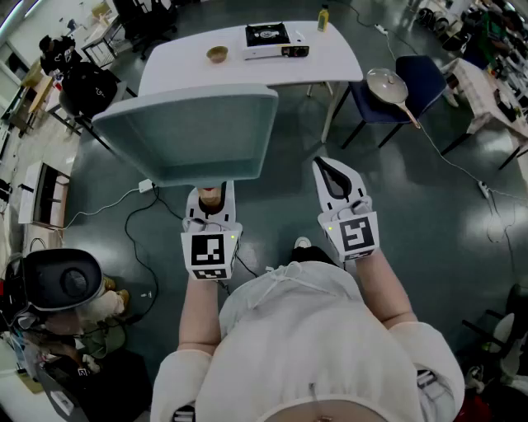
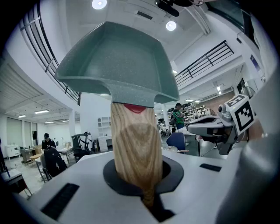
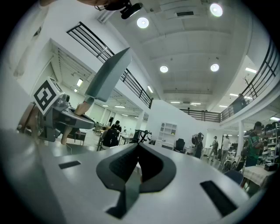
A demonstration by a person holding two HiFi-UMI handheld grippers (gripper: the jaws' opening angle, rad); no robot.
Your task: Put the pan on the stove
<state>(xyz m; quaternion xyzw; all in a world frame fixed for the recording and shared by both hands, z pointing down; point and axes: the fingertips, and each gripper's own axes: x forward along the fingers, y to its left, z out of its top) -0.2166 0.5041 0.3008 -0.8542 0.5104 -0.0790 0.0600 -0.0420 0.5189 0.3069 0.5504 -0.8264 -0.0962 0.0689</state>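
A square grey-green pan (image 1: 194, 132) with a wooden handle (image 2: 133, 144) is held up in the air, pan end away from me. My left gripper (image 1: 210, 198) is shut on that handle, which runs between its jaws in the left gripper view. The pan (image 2: 118, 61) fills the upper part of that view. My right gripper (image 1: 334, 177) hangs to the right of the pan, shut with nothing in it. In the right gripper view the pan (image 3: 107, 76) and the left gripper (image 3: 61, 113) show at the left. The portable stove (image 1: 275, 39) sits on the white table (image 1: 181, 70) far ahead.
A small wooden bowl (image 1: 217, 54) stands left of the stove and a bottle (image 1: 322, 16) at the table's far right corner. A blue chair (image 1: 412, 78) to the right carries a lidded round pan (image 1: 388, 85). Cables cross the floor. Several people stand in the hall.
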